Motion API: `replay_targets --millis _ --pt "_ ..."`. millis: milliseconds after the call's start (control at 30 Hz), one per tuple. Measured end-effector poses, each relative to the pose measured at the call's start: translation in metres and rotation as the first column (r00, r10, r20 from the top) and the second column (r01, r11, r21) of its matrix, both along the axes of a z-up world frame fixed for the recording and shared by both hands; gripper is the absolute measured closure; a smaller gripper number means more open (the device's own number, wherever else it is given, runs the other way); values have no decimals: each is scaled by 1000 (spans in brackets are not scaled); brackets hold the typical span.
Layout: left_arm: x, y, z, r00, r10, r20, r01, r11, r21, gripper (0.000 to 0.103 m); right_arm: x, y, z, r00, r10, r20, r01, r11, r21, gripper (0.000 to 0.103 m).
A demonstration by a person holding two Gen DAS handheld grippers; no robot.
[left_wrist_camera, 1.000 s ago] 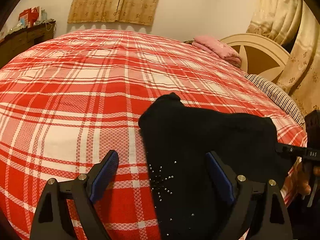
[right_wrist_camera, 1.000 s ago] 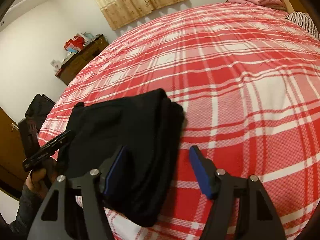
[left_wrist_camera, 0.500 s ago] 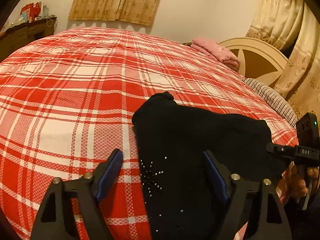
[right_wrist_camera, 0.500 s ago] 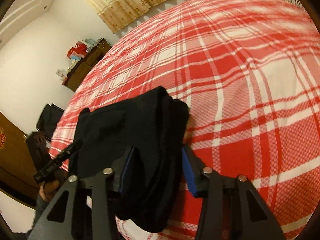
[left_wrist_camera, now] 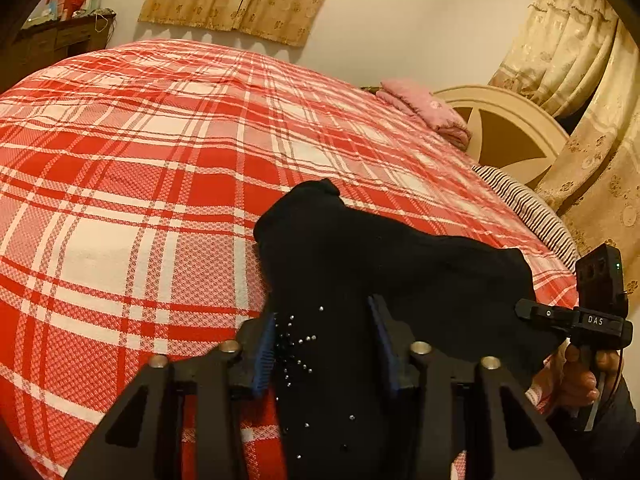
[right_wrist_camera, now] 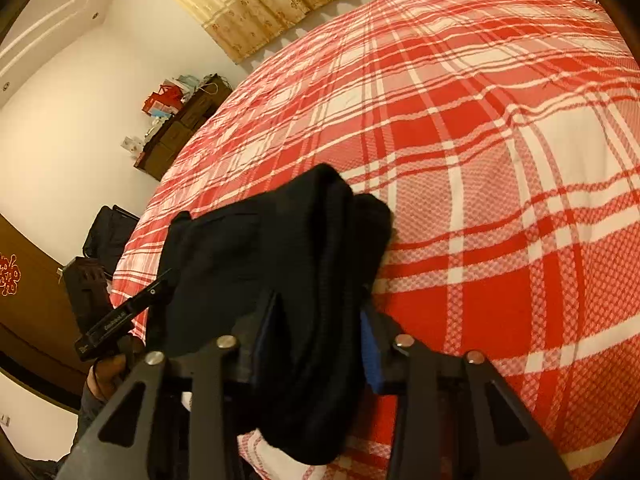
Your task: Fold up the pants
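Observation:
Black pants (left_wrist_camera: 360,264) with small silver studs lie folded near the bed's near edge on the red plaid bedspread (left_wrist_camera: 140,184). My left gripper (left_wrist_camera: 326,344) is shut on the studded end of the pants. My right gripper (right_wrist_camera: 316,336) is shut on the other end of the pants (right_wrist_camera: 280,248), where the thick folded edge bunches between the blue pads. Each gripper shows in the other's view: the right one (left_wrist_camera: 576,320) at far right, the left one (right_wrist_camera: 120,316) at far left.
A pink folded blanket (left_wrist_camera: 428,108) and a striped pillow (left_wrist_camera: 532,212) lie by the cream headboard (left_wrist_camera: 508,128). A dark wooden dresser (right_wrist_camera: 180,128) with red bags stands by the far wall. A dark bag (right_wrist_camera: 108,236) sits on the floor beside the bed.
Both grippers have moved in and closed on the ends of the pants. They were open a second ago.

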State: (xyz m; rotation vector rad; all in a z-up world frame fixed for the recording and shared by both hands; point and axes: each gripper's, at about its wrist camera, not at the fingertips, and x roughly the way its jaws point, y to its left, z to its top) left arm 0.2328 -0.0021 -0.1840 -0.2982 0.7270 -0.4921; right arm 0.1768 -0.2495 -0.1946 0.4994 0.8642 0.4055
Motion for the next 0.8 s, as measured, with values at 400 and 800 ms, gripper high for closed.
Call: replay_targets --millis 400,800 --pt "-16 26 26 996 56 76 -55 998 -17 79 -6 38 36 990 74 121 -67 995 -68 73" --pt "-15 87 47 967 214 140 -224 973 55 79 57 104 49 972 188 140 -173 979 -111 74"
